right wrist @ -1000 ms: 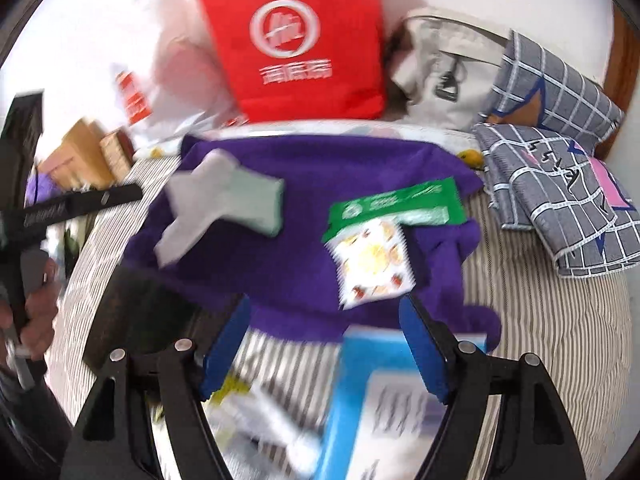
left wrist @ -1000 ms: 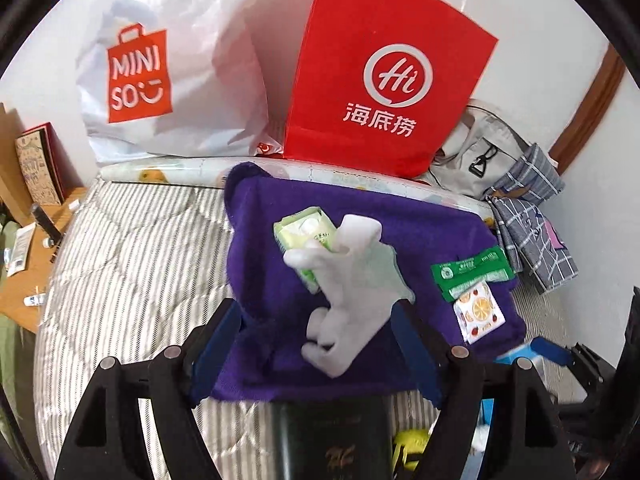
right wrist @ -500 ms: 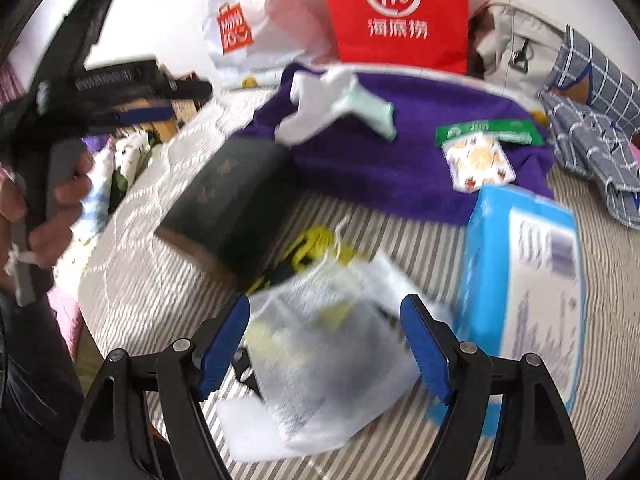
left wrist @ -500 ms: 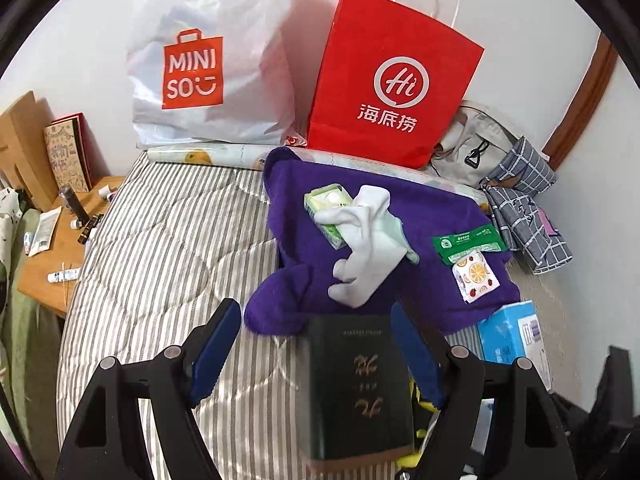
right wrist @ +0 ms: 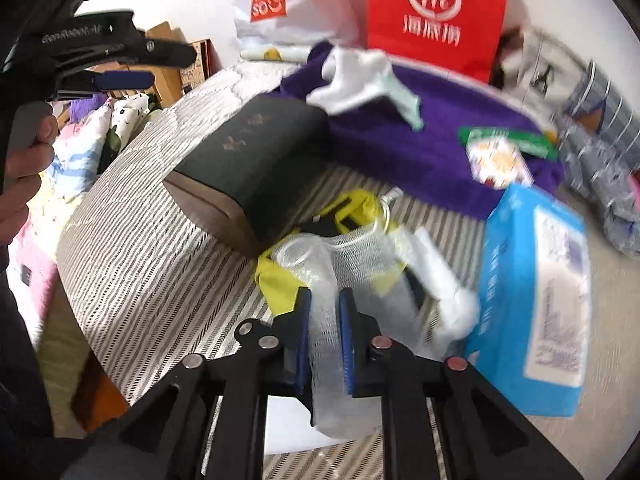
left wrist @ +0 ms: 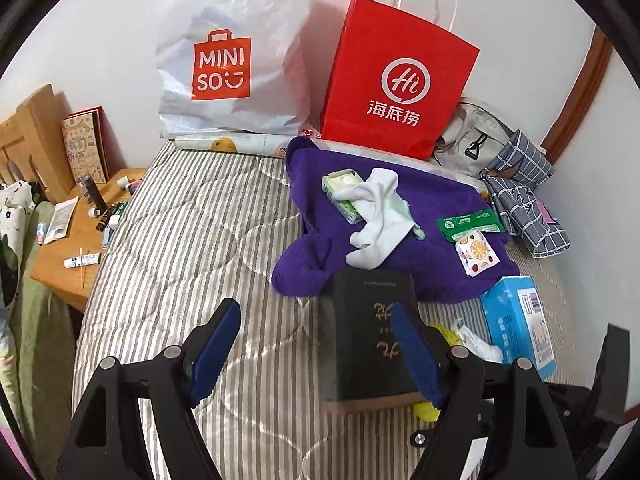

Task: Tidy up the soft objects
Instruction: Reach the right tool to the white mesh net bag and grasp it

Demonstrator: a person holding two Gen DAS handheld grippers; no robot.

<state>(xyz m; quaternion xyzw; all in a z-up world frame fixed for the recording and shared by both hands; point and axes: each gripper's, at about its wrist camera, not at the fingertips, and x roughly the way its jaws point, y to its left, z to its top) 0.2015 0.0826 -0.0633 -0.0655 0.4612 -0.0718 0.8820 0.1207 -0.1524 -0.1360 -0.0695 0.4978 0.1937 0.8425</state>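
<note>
The right gripper [right wrist: 324, 336] has pinched the white mesh pouch [right wrist: 340, 280] near the striped mattress's [left wrist: 192, 240] front edge, presumably to lift it clear. The left gripper [left wrist: 316, 344] hangs wide open and empty. A dark hardback book [right wrist: 256, 160] and blue tissue box [right wrist: 532, 280] crowd the pouch; white socks [left wrist: 376, 216] lie on the purple towel [left wrist: 420, 240] behind.

- The left gripper [left wrist: 314, 344] has black, angular arms with triangular cut-outs, and long blue pads [left wrist: 414, 354] on the inner faces of its fingers.
- Round silver screws sit on its arm joints.
- The right gripper [right wrist: 323, 322] is built alike: black frame, blue pads [right wrist: 347, 344], silver and reddish screw heads.
- The left hand [right wrist: 24, 172] shows bare skin, curled on a grey handle; white lettering marks the black body above it.
</note>
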